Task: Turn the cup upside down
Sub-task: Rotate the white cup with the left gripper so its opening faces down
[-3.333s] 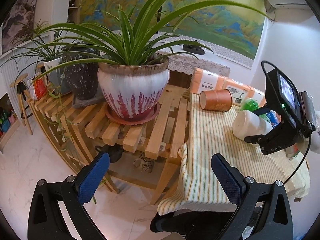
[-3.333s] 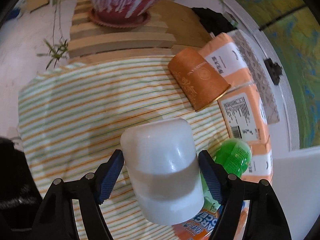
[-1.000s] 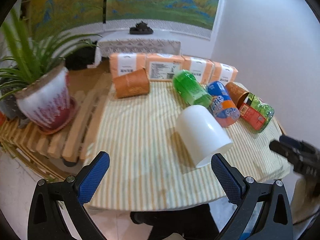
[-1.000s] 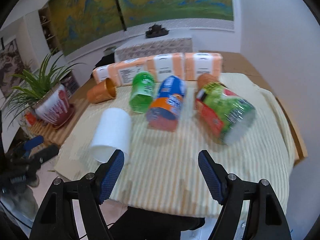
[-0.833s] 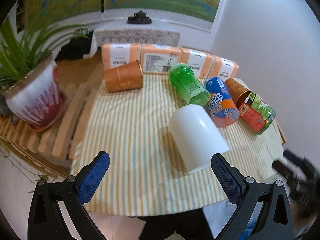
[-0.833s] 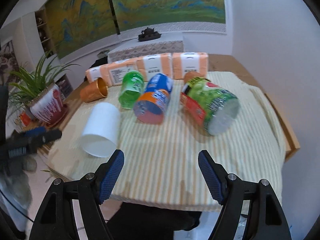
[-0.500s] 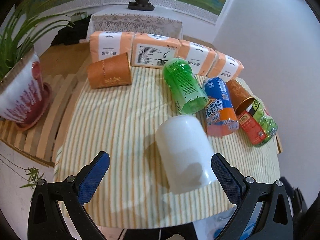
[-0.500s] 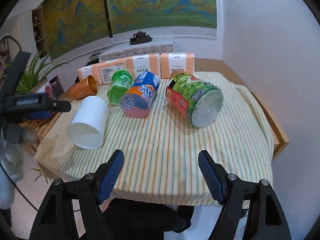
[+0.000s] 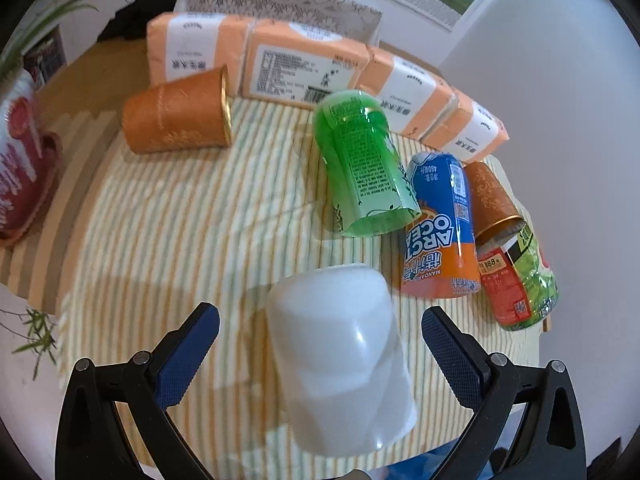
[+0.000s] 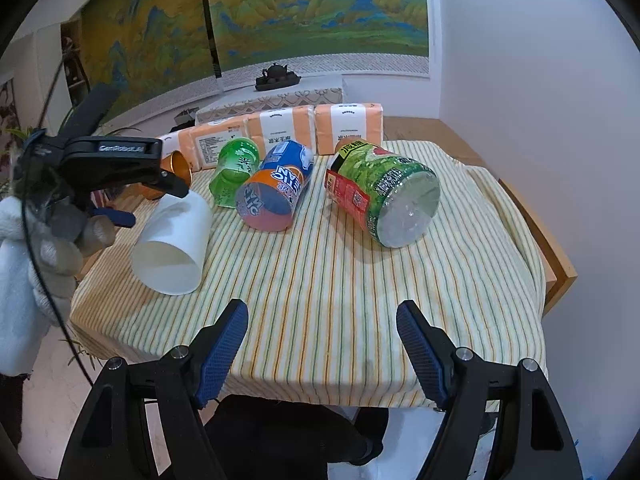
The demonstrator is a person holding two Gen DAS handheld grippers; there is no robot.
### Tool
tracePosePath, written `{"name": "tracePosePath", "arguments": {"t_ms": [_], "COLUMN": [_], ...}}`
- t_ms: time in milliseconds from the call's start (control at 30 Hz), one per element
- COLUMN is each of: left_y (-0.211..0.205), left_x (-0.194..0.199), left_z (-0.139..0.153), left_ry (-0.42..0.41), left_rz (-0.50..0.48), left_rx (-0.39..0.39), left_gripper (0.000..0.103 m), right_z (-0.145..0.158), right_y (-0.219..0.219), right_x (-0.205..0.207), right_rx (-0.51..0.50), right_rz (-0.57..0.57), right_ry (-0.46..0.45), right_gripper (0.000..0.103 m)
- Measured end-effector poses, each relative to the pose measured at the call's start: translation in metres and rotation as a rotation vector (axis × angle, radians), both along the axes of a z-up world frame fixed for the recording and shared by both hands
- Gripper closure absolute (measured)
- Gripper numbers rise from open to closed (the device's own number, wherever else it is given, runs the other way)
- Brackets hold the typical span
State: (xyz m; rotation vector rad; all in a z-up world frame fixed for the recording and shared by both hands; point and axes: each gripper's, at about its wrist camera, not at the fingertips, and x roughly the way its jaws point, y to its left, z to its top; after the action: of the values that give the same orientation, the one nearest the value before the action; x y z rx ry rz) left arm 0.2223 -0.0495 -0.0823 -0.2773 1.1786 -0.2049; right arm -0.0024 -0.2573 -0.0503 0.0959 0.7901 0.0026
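Observation:
A white cup (image 9: pixel 340 356) lies on its side on the striped tablecloth (image 9: pixel 168 232), mouth toward the table's near edge. My left gripper (image 9: pixel 320 344) is open, its blue pads on either side of the cup without touching it. The cup also shows in the right wrist view (image 10: pixel 172 244), with the left gripper's black body just above it. My right gripper (image 10: pixel 322 340) is open and empty, held over the table's front edge, well right of the cup.
Lying on the cloth: an orange cup (image 9: pixel 178 116), a green cup (image 9: pixel 362 164), a blue-orange can cup (image 9: pixel 440 224), a brown cup (image 9: pixel 490 200) and a green-red cup (image 10: pixel 380 194). Orange tissue packs (image 9: pixel 304 68) line the back. A plant pot (image 9: pixel 16 160) stands left.
My left gripper has moved forward and down over the white cup, which now sits between its pads. My right gripper has drawn back from the cup to the table's front edge.

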Motion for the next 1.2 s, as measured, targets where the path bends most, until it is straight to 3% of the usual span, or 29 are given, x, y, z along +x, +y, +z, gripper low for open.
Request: {"name": "tracePosePath", "arguments": {"t_ms": [300,600,767,933,1200], "left_y": [-0.009,-0.013,-0.014,-0.018,-0.026], "left_x": [0.011,0.011,0.008,0.0,-0.027], "left_z": [-0.017,-0.016,-0.013,-0.004,0.025], "left_ry": [0.05,0.032,0.018,-0.033,-0.203], "left_rz": [-0.012,-0.03,-0.042,-0.062,-0.12], "left_rx": [-0.016,0.009,0.011,0.047,0.153], "left_gripper": [0.011,0.024,0.024,0.024,0.024], "right_z": [-0.006,-0.01,-0.008,-0.006,-0.005], "right_y": [-0.01,-0.007,-0.007,-0.005,-0.003], "right_x": [0.0,-0.002,-0.003,-0.004,-0.005], "right_rx": [0.024,0.02,0.019,0.013,0.009], "right_rz": [-0.018,-0.01,-0.015,-0.017,-0.017], "right_ry": [0.008,0.018,0.01,0.001,-0.006], "right_gripper": [0.03,0.03,0.03,0.03,0.03]}}
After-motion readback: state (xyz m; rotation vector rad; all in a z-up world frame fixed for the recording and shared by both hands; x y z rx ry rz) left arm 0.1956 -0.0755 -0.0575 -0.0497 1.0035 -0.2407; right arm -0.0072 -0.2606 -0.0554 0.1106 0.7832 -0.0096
